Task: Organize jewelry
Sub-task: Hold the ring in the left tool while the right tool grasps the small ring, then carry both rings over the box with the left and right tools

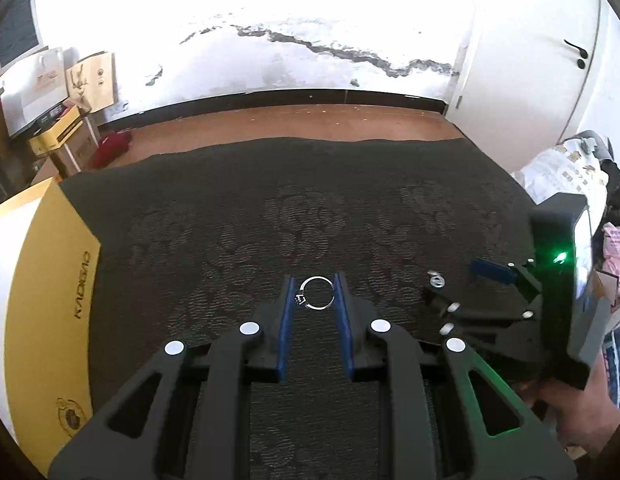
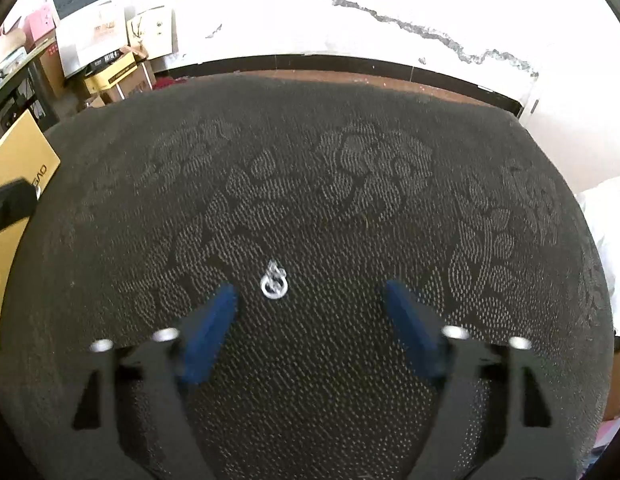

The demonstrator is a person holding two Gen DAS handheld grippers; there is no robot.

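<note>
A silver ring [image 1: 318,293] sits between the blue pads of the left claw [image 1: 315,294], which are closed against its sides over the dark patterned table [image 1: 310,200]. A small silver pendant [image 2: 274,282] lies on the cloth just ahead of the right claw [image 2: 310,300], whose fingers stand wide apart. A yellow box [image 1: 42,280] rests at the left edge.

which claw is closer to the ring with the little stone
Left. The left claw has the ring between its blue fingertips, closed on it or nearly so. The right claw sits off to the ring's right, open around a small silver pendant instead.
</note>
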